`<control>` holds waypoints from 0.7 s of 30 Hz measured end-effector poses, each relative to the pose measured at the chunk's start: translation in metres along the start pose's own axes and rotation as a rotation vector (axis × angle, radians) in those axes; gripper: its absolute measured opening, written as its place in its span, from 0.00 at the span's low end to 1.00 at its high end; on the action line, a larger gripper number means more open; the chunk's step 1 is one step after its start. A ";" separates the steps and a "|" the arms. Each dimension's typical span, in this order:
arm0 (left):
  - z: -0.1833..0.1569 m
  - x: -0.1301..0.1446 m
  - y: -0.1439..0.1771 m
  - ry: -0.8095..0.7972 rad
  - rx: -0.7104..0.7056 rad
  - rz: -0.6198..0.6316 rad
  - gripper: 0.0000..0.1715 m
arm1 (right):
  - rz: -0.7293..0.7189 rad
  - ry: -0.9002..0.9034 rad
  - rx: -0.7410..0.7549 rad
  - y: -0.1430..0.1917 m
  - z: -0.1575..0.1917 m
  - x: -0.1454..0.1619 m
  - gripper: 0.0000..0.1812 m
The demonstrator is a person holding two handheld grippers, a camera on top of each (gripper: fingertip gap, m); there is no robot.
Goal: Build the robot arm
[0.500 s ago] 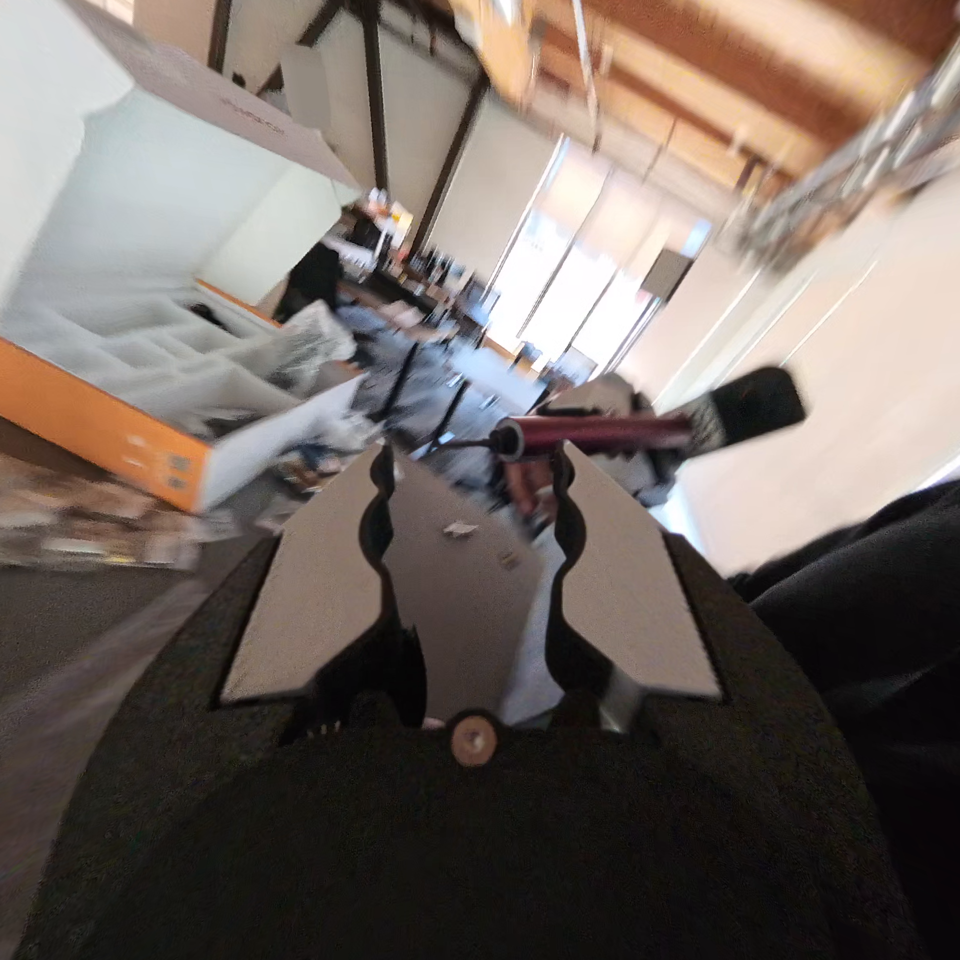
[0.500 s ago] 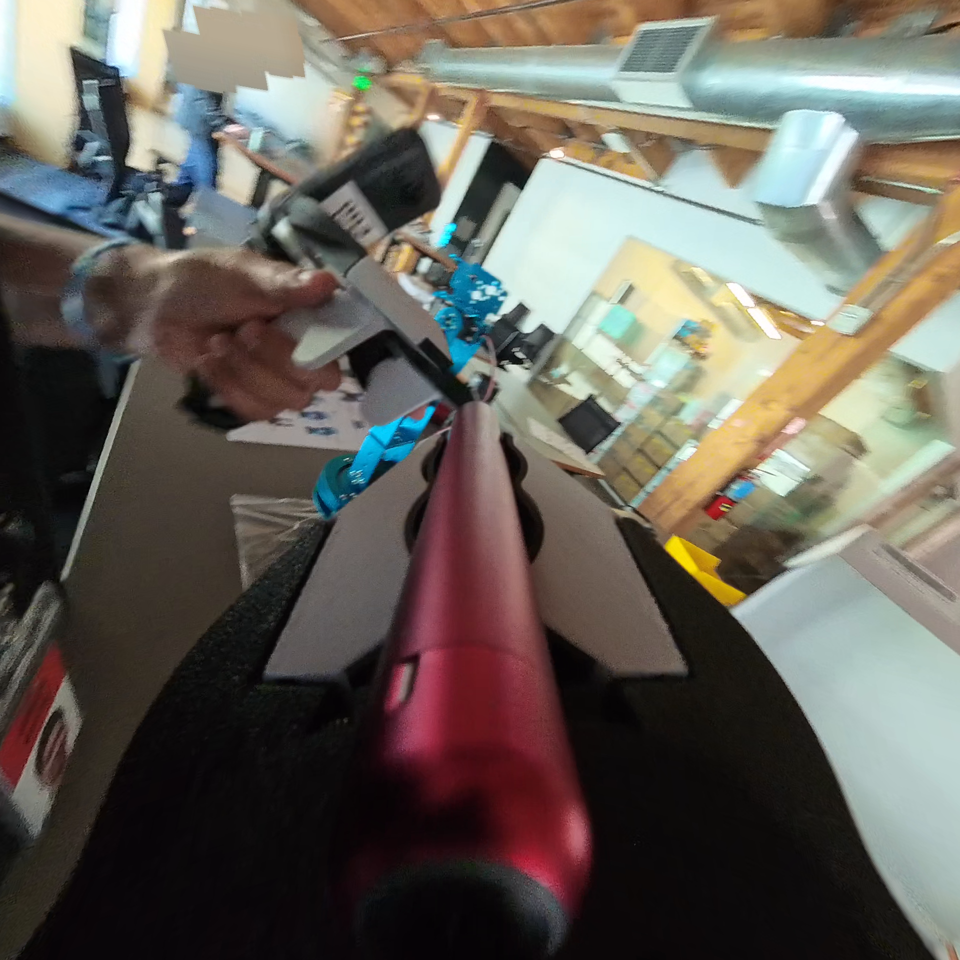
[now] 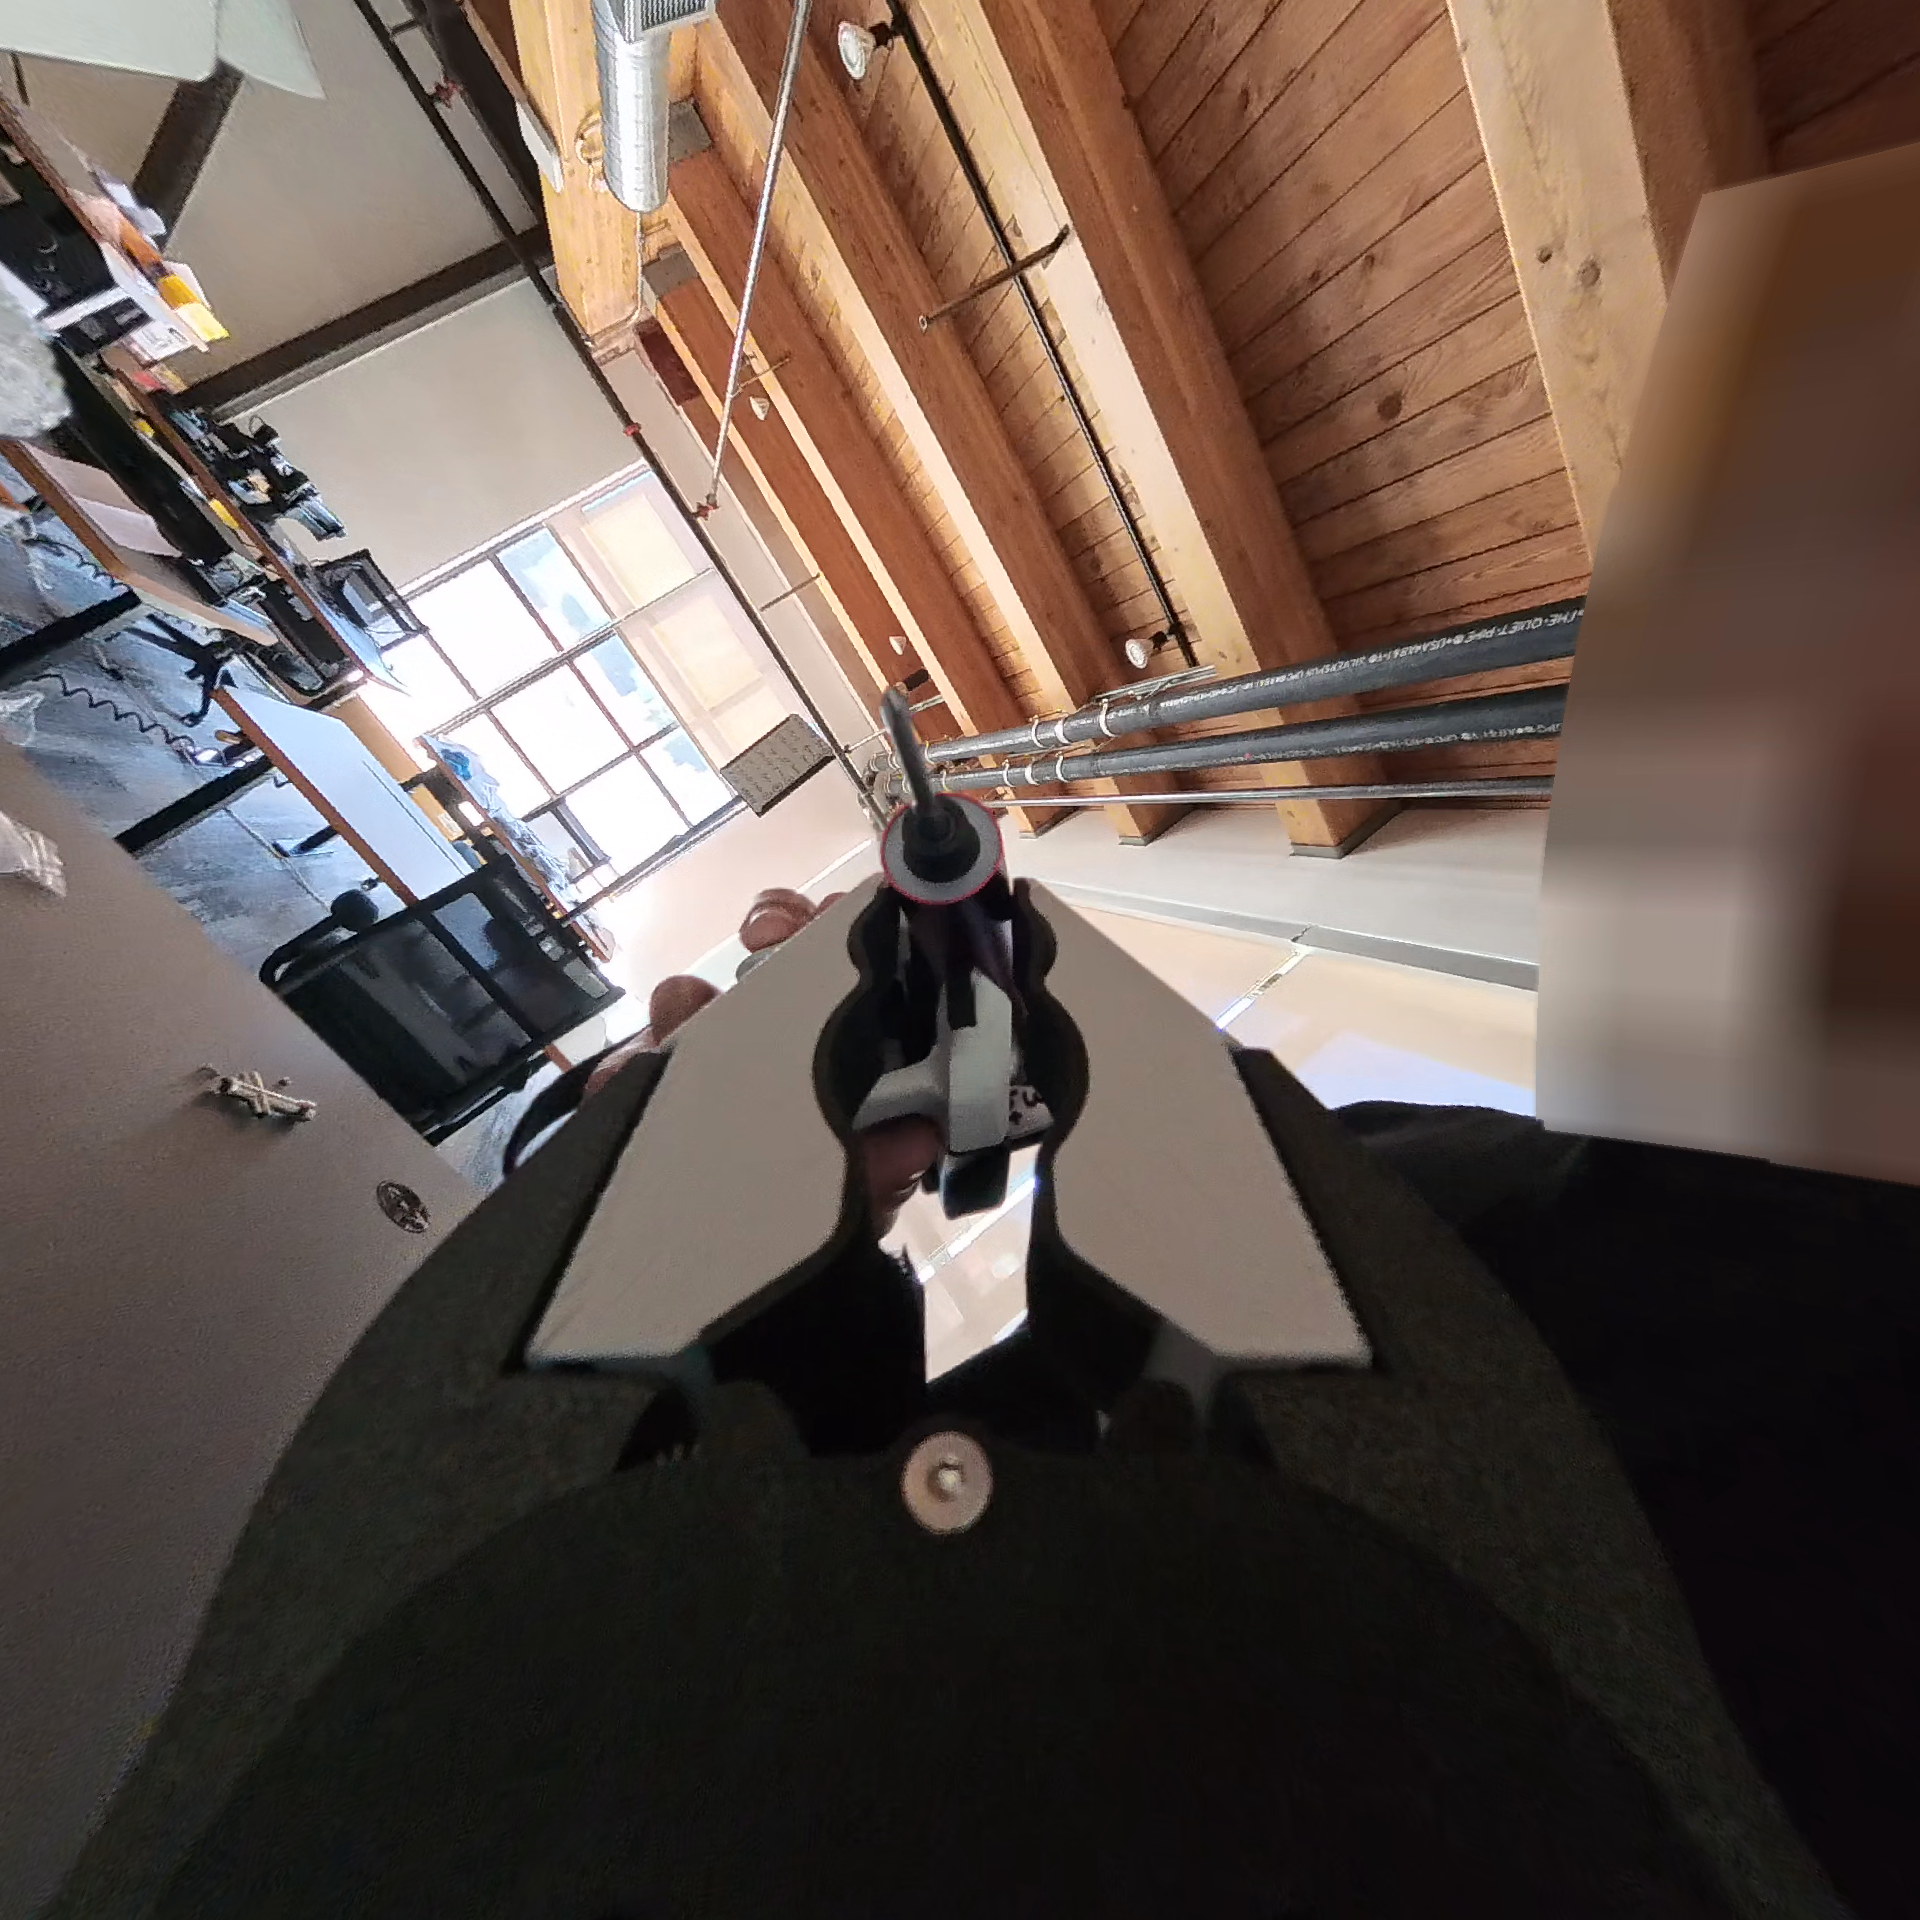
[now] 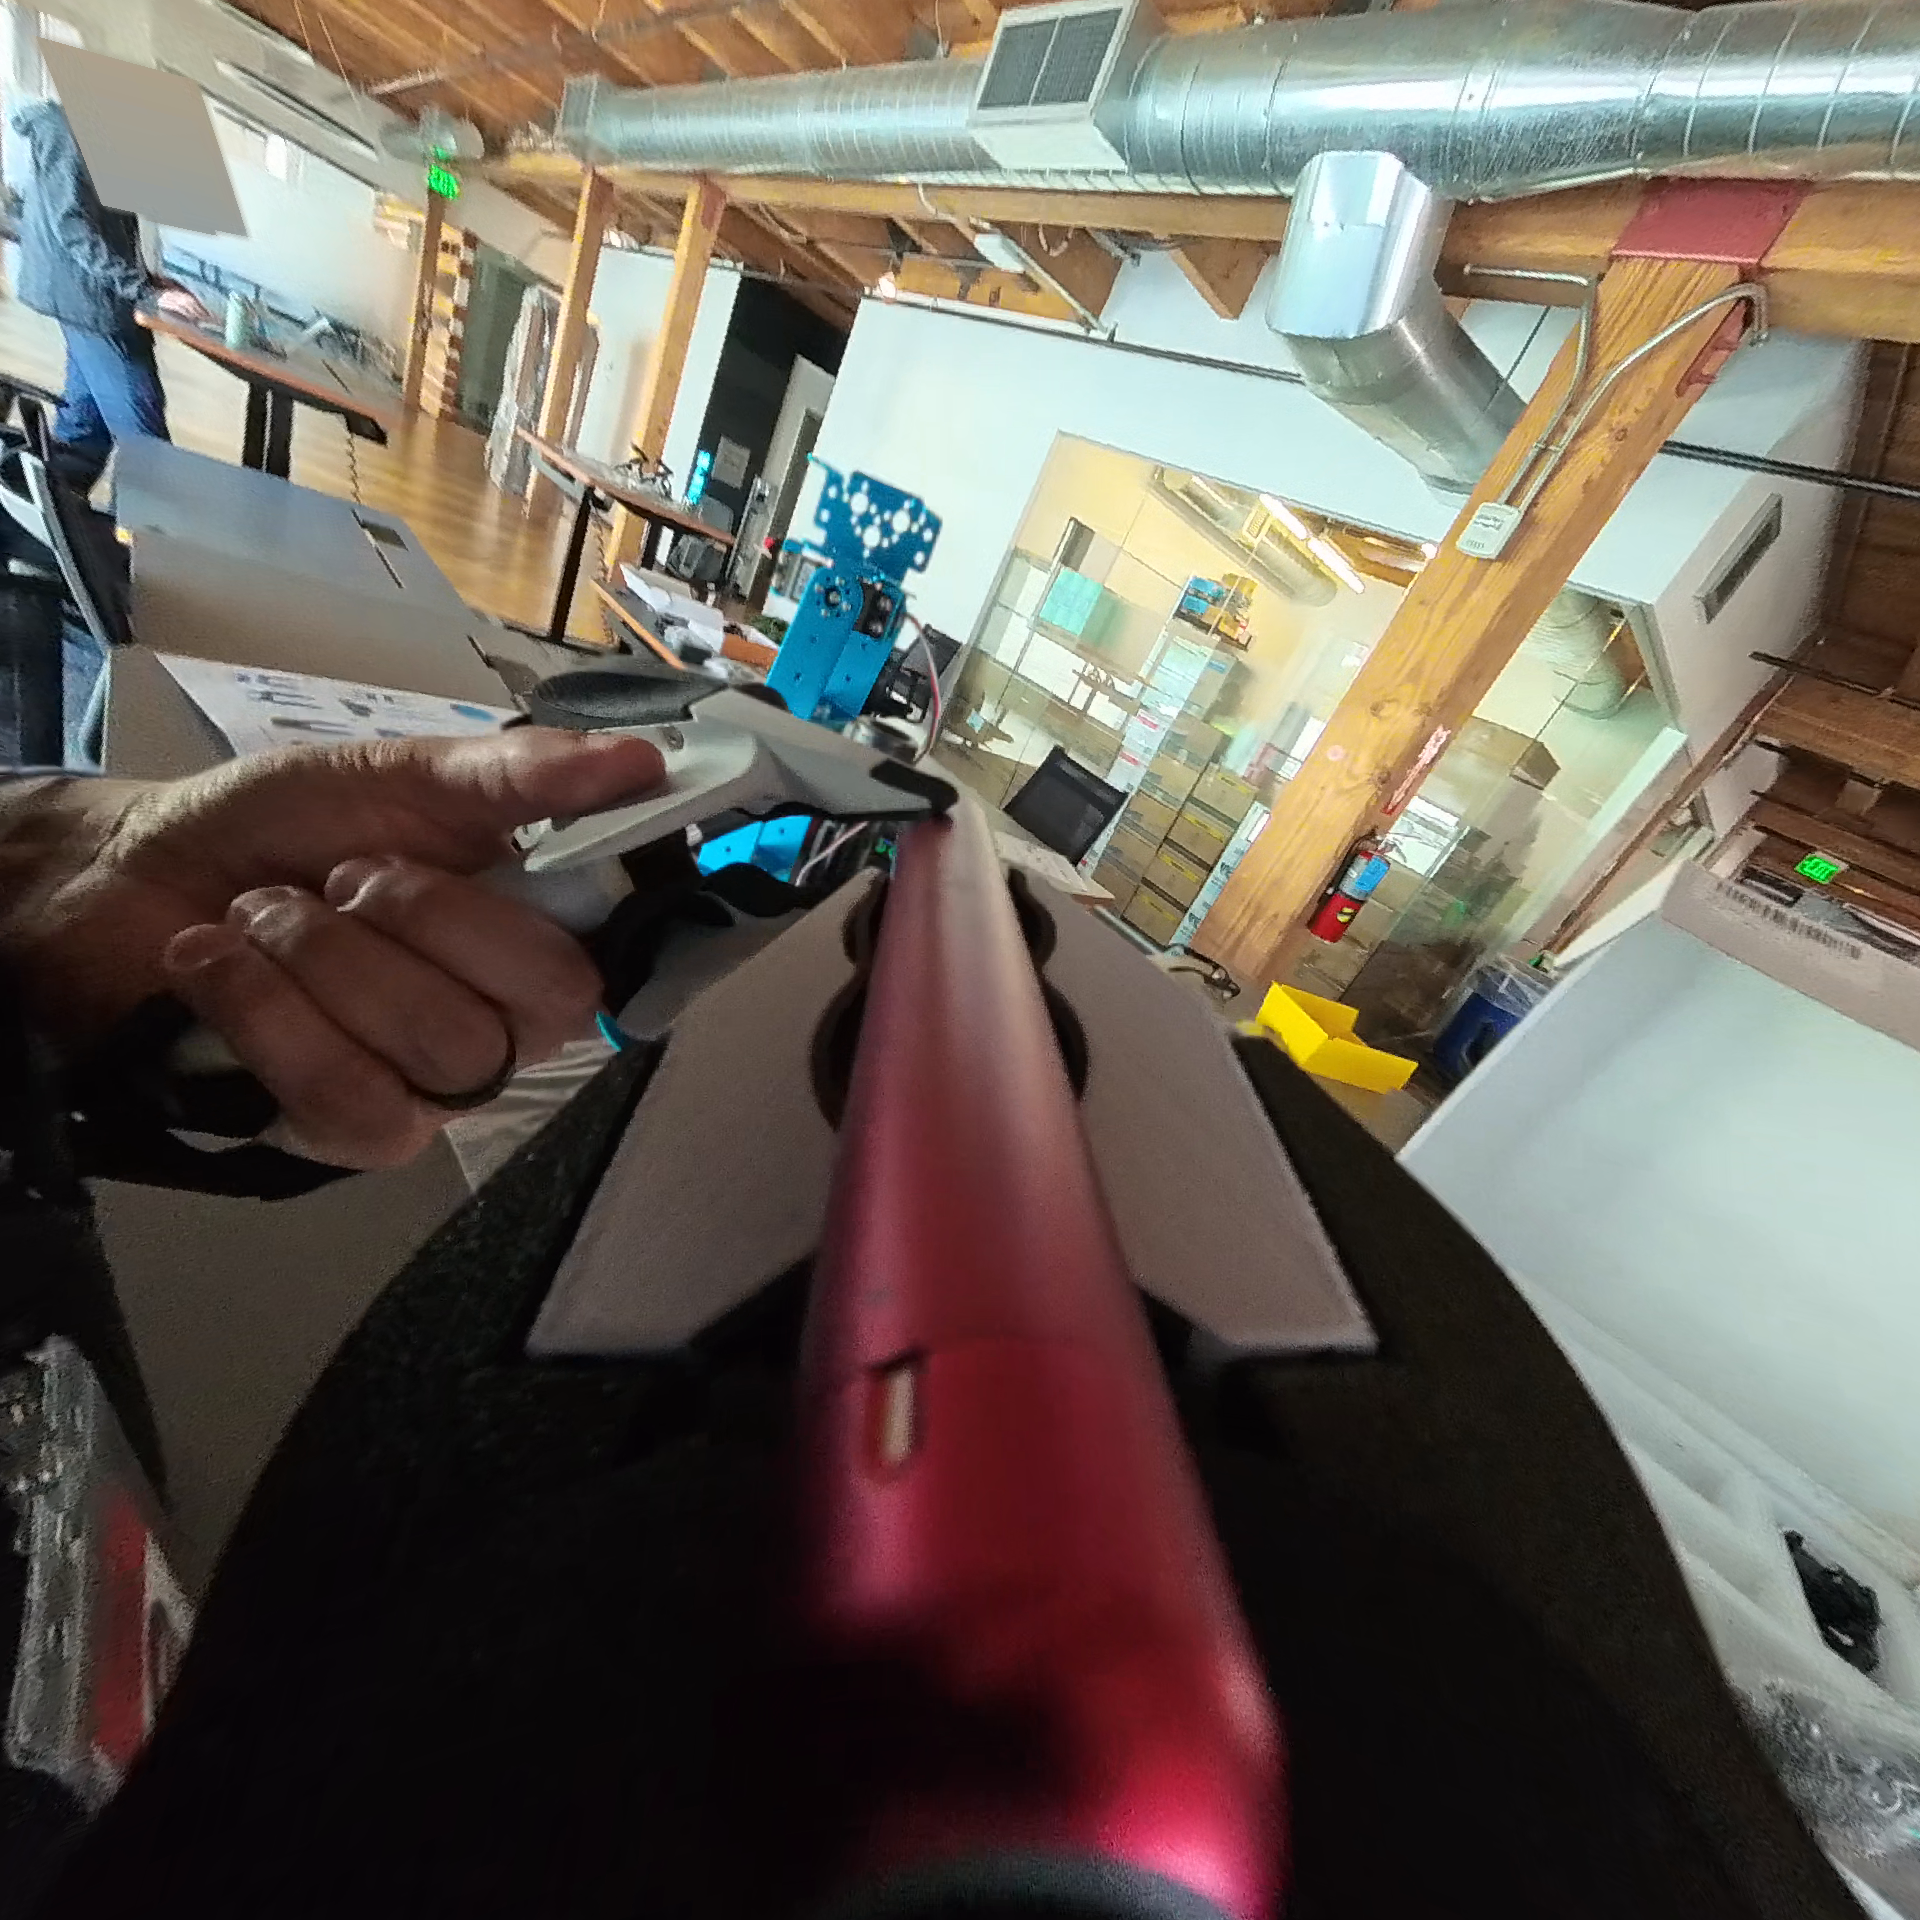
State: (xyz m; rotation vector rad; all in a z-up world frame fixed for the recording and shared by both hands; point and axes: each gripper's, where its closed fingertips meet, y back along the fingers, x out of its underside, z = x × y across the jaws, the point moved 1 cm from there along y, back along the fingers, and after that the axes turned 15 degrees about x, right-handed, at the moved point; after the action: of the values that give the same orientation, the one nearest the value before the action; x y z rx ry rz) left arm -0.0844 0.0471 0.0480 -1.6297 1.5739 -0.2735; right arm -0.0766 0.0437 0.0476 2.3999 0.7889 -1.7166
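Right tool [image 4: 948, 883]: its two pale flat fingers are clamped along the sides of a red screwdriver [image 4: 966, 1195], which runs lengthwise down the middle of the right wrist view.
Red screwdriver: a slim metallic red barrel, wide and blurred at the near end, narrowing toward the far tip. In the left wrist view it [image 3: 942, 852] is seen end-on, a round red-rimmed nose with a dark bit pointing up toward the ceiling.
Left tool [image 3: 948, 904]: its fingers are closed around the nose of the screwdriver, their tips at either side of it, with scalloped gaps open below. In the right wrist view it [image 4: 914, 805] comes in from the left and meets the screwdriver's far tip.
Hand [image 4: 343, 935]: a person's hand grips the left tool's white handle, forefinger stretched along its top; a dark ring shows on one finger.
Bench [image 3: 156, 1195]: a grey surface at the left of the left wrist view, with a few small screws and metal bits [image 3: 260, 1091] lying on it.
Blue robot kit [image 4: 847, 613]: a blue perforated metal frame stands beyond the tools, with wires beside it.
White box [image 4: 1683, 1195]: an open white carton at the right, foam-lined, near the right tool.
Surroundings: wooden ceiling beams [image 3: 1195, 364], silver ducting [image 4: 1351, 94], large windows [image 3: 582, 665], a yellow tray [image 4: 1335, 1039] on the floor farther off.
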 end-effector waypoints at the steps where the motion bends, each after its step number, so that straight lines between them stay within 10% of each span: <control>1: 0.001 0.000 0.002 0.009 0.006 0.000 0.11 | 0.016 -0.004 -0.009 0.000 0.001 0.002 0.13; 21: 0.005 -0.012 0.010 -0.027 0.062 -0.013 0.12 | 0.082 -0.012 -0.048 -0.020 0.003 0.012 0.12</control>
State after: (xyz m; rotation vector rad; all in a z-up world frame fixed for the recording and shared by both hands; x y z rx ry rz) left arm -0.0911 0.0617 0.0426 -1.5899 1.5205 -0.3029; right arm -0.0851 0.0638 0.0401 2.3540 0.7110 -1.6605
